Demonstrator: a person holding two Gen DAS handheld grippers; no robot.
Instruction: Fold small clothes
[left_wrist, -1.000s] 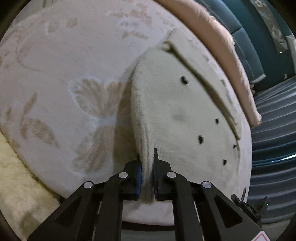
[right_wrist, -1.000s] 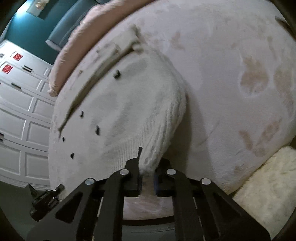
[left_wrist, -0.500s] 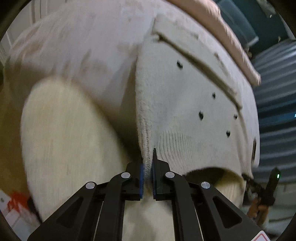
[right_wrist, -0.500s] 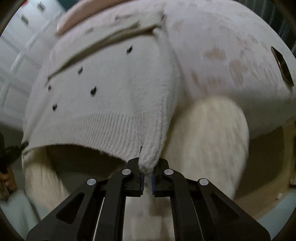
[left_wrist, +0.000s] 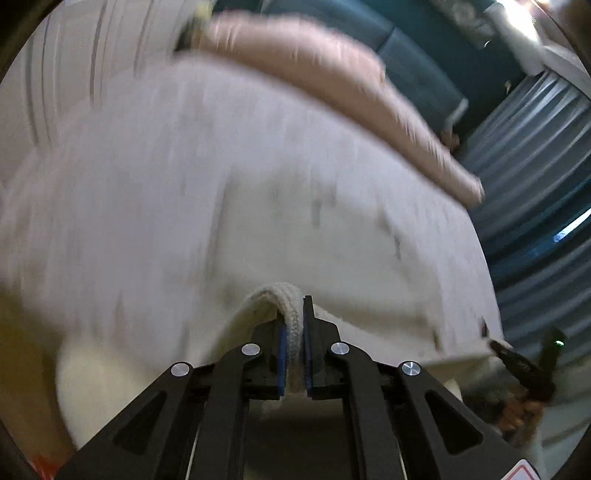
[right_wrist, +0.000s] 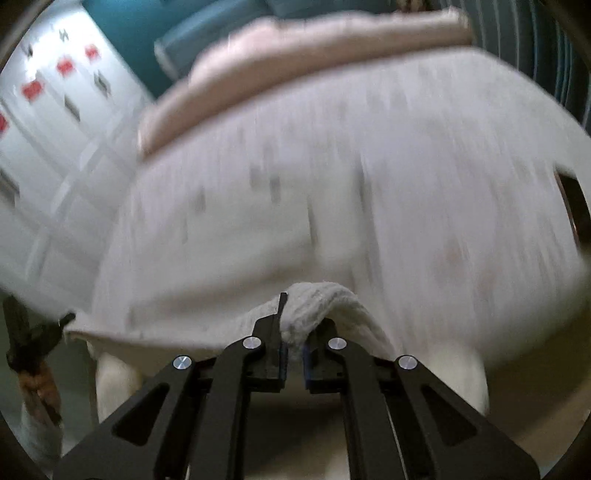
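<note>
A: Landmark: the cream knitted cardigan (left_wrist: 332, 236). Where does it sit?

B: Spread on the pale patterned bedspread (left_wrist: 110, 192), near hem raised off it. In the left wrist view the black two-finger left gripper (left_wrist: 293, 350) pinches a folded hem corner at the cardigan's near edge. In the right wrist view the black two-finger right gripper (right_wrist: 293, 350) clamps the cardigan (right_wrist: 258, 240) at its other near corner.

A: Behind the cardigan?

B: The long pink bolster pillow (left_wrist: 332, 74) lies across the bedspread's far side. Beyond that pillow, the teal padded headboard (left_wrist: 417, 62).

A: Sides?

B: In the right wrist view, white panelled wardrobe doors (right_wrist: 48, 140) stand left of the cardigan. In the left wrist view, the other gripper shows off its right near corner.
</note>
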